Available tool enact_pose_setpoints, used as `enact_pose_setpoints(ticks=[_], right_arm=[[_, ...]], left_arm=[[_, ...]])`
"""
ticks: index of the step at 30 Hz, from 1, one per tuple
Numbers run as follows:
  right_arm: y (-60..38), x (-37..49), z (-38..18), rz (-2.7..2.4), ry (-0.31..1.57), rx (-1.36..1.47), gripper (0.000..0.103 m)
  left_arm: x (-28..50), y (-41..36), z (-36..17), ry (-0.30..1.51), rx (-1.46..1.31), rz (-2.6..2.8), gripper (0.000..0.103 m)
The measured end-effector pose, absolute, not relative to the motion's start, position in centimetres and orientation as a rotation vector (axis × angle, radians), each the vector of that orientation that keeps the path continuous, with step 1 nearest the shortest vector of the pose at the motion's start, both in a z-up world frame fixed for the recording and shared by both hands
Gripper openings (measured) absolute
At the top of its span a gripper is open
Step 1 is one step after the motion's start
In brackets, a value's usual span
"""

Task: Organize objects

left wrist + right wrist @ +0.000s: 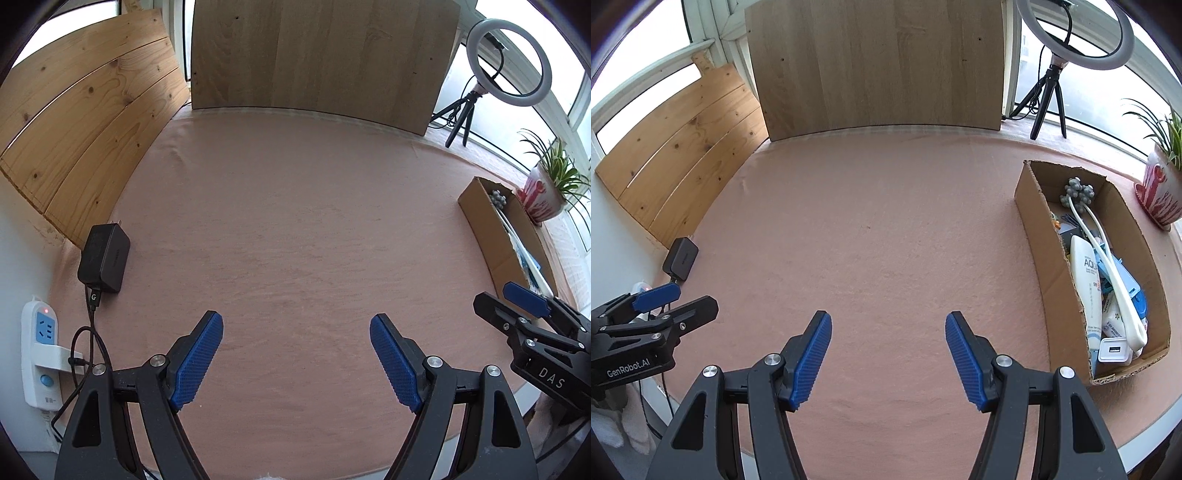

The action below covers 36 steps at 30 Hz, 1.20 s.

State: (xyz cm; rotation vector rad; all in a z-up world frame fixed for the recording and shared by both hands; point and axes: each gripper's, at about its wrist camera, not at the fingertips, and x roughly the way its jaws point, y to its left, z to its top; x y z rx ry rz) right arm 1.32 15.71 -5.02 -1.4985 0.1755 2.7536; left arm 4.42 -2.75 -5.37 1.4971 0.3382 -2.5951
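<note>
Both the left gripper (295,354) and right gripper (888,354) gape wide and empty. The cardboard box (1049,254) of toiletries lies at two o'clock of the right gripper, long axis running near-to-far, nearer that hand.

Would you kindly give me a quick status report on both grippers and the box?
Left gripper open, empty. Right gripper open, empty. Cardboard box at table's right, holding bottle, charger and more. Cloth between bare, nothing in the way.
</note>
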Motion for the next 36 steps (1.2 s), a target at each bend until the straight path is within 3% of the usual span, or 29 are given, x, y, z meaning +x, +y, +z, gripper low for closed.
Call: enact_pose_setpoints(ticks=[36], right_arm=[[14.8, 0.6, -5.2, 2.720, 0.167, -1.477, 0.060]], left_arm=[[3.4, -4.0, -6.5, 0.374, 1.505, -2.583, 0.085]])
